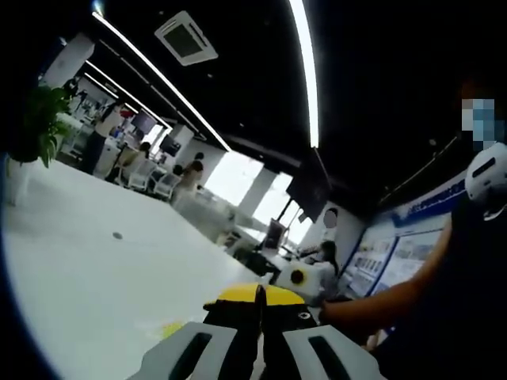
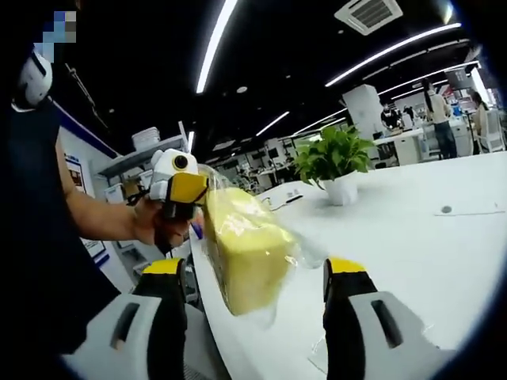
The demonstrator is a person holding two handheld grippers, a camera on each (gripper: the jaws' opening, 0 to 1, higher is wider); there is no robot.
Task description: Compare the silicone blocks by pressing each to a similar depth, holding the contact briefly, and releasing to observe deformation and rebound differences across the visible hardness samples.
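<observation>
Your left claw (image 2: 184,207) pinches the bagged yellow block (image 2: 245,253) mid-frame above the white surface (image 2: 412,245); your right claw (image 2: 257,297) sits spread around it. Next, likely squeeze gently.

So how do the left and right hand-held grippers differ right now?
The left hand-held gripper is shut on the wrapped yellow block, holding it up above the white table; the right hand-held gripper stands open, jaws either side of the block. Both have yellow-tipped black jaws.

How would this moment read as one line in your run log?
left claw: shut on yellow block | block: bagged, lifted above white table | right claw: open around block, not pressing
</observation>
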